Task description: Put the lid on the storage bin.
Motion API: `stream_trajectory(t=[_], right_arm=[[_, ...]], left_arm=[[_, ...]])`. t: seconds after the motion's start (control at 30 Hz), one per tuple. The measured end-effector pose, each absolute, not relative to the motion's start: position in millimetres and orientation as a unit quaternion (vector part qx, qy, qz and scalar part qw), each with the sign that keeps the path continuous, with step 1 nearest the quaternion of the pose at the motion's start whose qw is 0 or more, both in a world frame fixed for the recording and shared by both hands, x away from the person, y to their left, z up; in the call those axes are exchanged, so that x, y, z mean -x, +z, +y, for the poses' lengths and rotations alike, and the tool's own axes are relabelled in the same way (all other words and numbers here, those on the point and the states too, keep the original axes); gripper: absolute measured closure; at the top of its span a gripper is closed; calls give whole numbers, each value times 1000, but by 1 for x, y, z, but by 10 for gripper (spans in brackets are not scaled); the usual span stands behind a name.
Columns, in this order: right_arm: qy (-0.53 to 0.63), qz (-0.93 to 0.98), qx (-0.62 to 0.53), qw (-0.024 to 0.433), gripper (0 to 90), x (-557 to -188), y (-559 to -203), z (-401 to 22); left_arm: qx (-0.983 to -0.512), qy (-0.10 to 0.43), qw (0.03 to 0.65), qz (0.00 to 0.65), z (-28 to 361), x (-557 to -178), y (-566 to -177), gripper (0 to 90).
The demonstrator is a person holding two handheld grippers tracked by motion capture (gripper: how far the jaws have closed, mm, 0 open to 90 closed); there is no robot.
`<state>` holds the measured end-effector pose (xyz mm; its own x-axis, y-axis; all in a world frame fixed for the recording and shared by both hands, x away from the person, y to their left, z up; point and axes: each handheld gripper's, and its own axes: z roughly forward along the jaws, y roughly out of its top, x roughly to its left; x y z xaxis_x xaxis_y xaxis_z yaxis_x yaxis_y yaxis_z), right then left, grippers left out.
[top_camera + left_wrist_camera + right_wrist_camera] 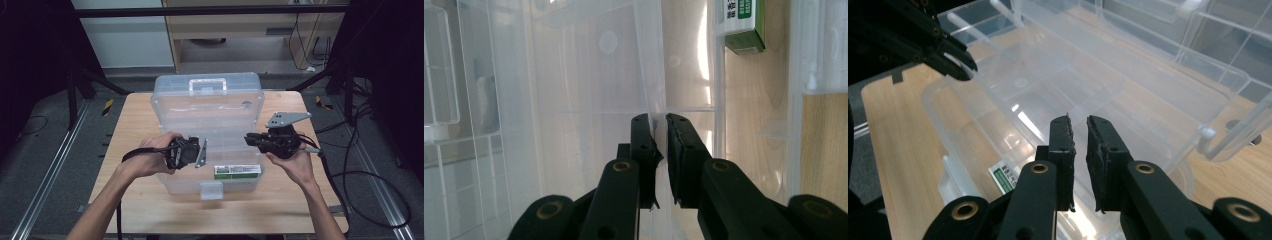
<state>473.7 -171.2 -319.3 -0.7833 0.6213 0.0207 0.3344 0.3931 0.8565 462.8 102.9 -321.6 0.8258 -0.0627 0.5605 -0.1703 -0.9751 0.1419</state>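
A clear plastic storage box [170, 182] lies open on the wooden table [140, 205], its lid [207, 100] tipped back with the handle at the far side. Inside, near the front, lies a small green and white carton [237, 171] [744, 25] [1005, 177]. My left gripper [204, 150] [659, 122] reaches in from the box's left side, shut on a thin clear wall [649, 75] of the box. My right gripper [248, 139] [1078, 122] hovers over the box's right side, jaws nearly together with nothing between them. The left gripper [960, 67] also appears in the right gripper view.
Metal rails run along both sides of the table. Cables trail over the floor at the right [370, 200]. A wooden cabinet [240, 35] stands behind the table. Bare tabletop lies in front of the box and at both its sides.
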Motion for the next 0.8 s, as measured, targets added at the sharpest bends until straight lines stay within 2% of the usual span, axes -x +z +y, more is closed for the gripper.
stream_trajectory(t=[0.6,0.8], right_arm=[[479,790,-345,167,899,-483,-321,-188],[479,786,-354,166,900,-485,-320,-190]], left_arm=[[-951,288,91,-61,102,-460,-323,818],[-952,286,90,-53,102,-458,-325,818]])
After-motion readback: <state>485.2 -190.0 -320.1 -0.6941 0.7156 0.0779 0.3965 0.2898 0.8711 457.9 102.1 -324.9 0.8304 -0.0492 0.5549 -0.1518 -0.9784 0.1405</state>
